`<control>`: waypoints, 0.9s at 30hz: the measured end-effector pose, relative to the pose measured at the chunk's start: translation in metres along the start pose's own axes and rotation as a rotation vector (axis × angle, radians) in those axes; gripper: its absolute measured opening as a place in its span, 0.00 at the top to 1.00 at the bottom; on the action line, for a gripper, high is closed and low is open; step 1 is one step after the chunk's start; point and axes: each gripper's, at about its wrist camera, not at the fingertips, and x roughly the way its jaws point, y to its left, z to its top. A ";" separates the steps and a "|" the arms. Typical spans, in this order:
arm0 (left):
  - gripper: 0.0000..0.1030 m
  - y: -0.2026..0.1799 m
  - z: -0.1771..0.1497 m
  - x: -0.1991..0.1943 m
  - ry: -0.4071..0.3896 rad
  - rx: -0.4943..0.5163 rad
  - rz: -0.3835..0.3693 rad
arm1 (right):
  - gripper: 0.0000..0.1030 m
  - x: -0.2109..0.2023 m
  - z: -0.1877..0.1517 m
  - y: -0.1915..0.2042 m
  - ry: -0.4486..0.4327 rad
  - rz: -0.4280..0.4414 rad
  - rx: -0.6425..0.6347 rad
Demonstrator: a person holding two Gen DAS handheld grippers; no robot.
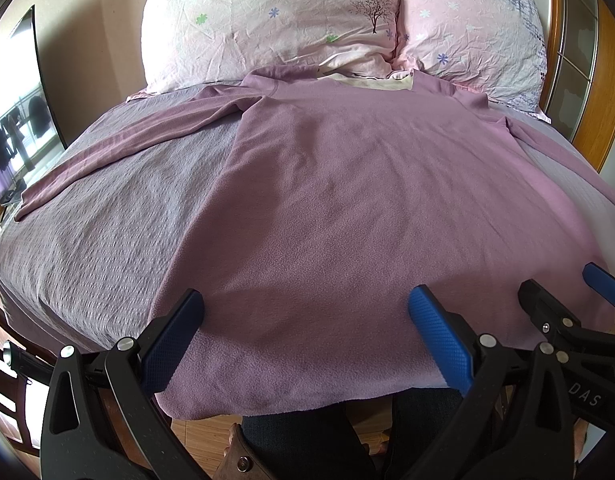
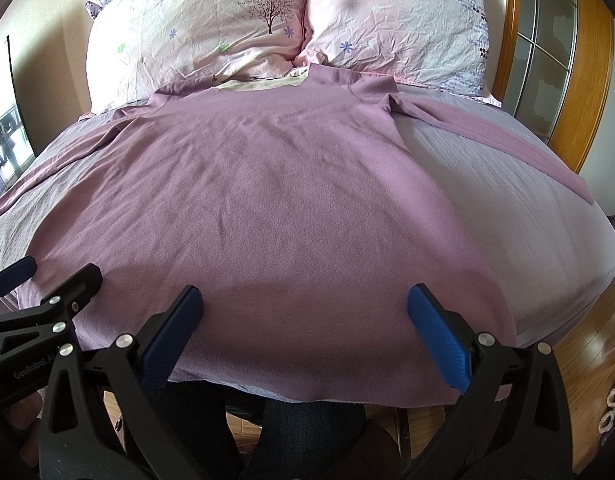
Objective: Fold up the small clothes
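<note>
Left gripper: spread wide, gripping nothing, poised over the shirt's hem at the near edge of the bed.
Right gripper: equally wide apart, empty, just beside the left.
Shirt: mauve, long-sleeved, flat on the bed, collar toward the pillows, sleeves reaching the side edges.
Contact with hem: probably none, unclear.

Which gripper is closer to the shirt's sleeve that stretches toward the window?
Left. The left gripper hovers over the hem on that sleeve's side; the right gripper is further across.
</note>
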 end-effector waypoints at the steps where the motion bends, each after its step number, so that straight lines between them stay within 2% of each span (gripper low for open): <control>1: 0.01 0.000 0.000 0.000 0.006 0.003 -0.001 | 0.02 0.000 0.001 0.000 0.005 0.007 -0.008; 4: 0.01 0.000 0.002 0.001 0.027 0.011 -0.006 | 0.02 0.003 0.013 -0.016 0.048 0.079 -0.015; 6: 0.01 -0.001 0.006 0.001 0.035 0.017 -0.007 | 0.02 -0.002 0.023 -0.043 0.019 0.141 0.079; 7: 0.01 -0.002 0.009 0.001 0.042 0.027 -0.005 | 0.02 -0.005 0.031 -0.064 0.000 0.139 0.125; 9: 0.01 -0.004 0.016 0.002 0.037 0.044 -0.002 | 0.02 -0.006 0.055 -0.117 -0.043 0.078 0.236; 12: 0.01 -0.007 0.027 -0.006 -0.028 0.065 -0.033 | 0.02 -0.001 0.081 -0.197 -0.070 0.016 0.419; 13: 0.01 -0.008 0.033 -0.009 -0.052 0.072 -0.063 | 0.03 0.004 0.089 -0.235 -0.065 0.009 0.521; 14: 0.01 -0.008 0.039 -0.010 -0.074 0.079 -0.103 | 0.09 0.009 0.092 -0.266 -0.068 0.007 0.609; 15: 0.01 -0.009 0.045 -0.010 -0.091 0.080 -0.144 | 0.21 0.014 0.094 -0.294 -0.070 0.004 0.691; 18: 0.01 -0.008 0.056 -0.007 -0.117 0.063 -0.248 | 0.38 0.034 0.088 -0.375 -0.040 -0.070 0.926; 22: 0.01 0.009 0.072 0.001 -0.161 -0.039 -0.485 | 0.45 0.054 0.071 -0.417 -0.012 -0.043 1.097; 24: 0.01 0.014 0.079 0.007 -0.153 -0.082 -0.514 | 0.51 0.056 0.068 -0.427 -0.043 -0.041 1.139; 27: 0.01 0.021 0.086 0.016 -0.142 -0.100 -0.484 | 0.57 0.062 0.069 -0.432 -0.068 -0.049 1.190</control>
